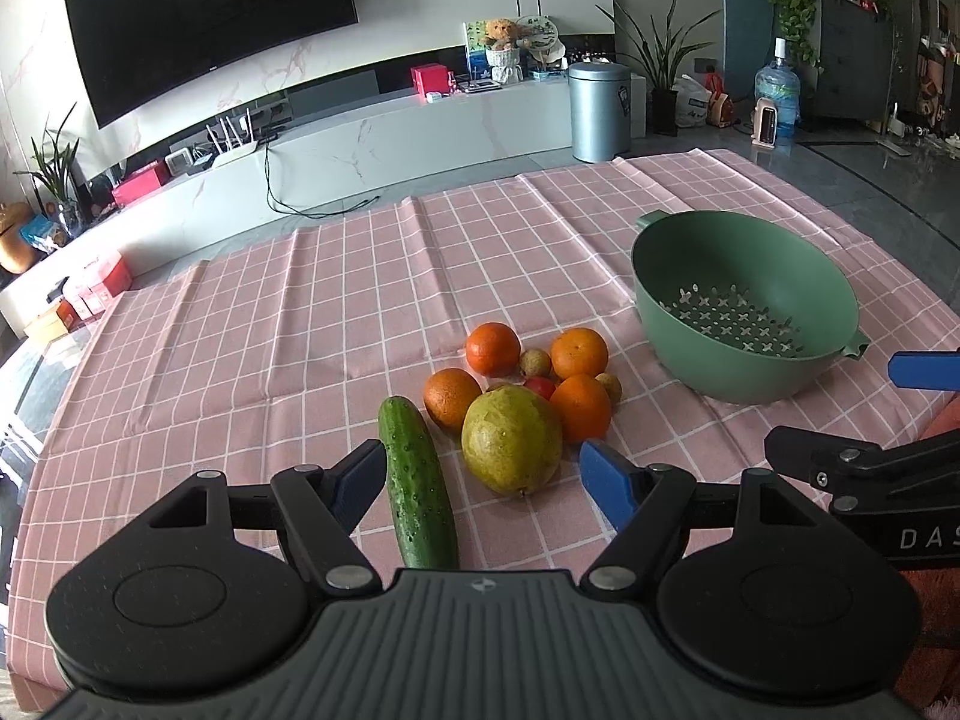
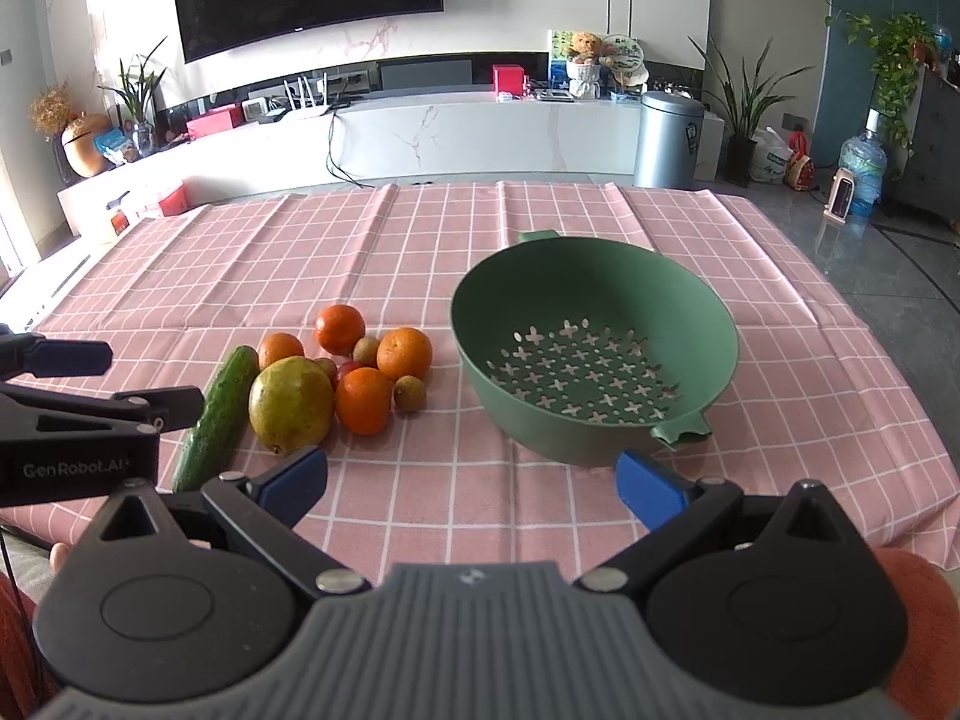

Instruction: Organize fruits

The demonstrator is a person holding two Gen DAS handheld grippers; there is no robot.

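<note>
A pile of fruit lies on the pink checked tablecloth (image 1: 240,330): a yellow-green pear (image 1: 511,441) (image 2: 291,405), several oranges (image 1: 579,407) (image 2: 363,400), small brown longans (image 2: 410,393), a small red fruit (image 1: 540,387) and a green cucumber (image 1: 417,492) (image 2: 219,417). An empty green colander (image 1: 744,306) (image 2: 594,360) stands to the right of the pile. My left gripper (image 1: 483,480) is open, just short of the pear and cucumber. My right gripper (image 2: 471,483) is open and empty, near the colander's front handle.
The table's far edge runs before a white TV cabinet (image 2: 480,132) and a grey bin (image 2: 666,138). The right gripper shows at the right edge of the left wrist view (image 1: 870,462); the left gripper shows at the left of the right wrist view (image 2: 78,408).
</note>
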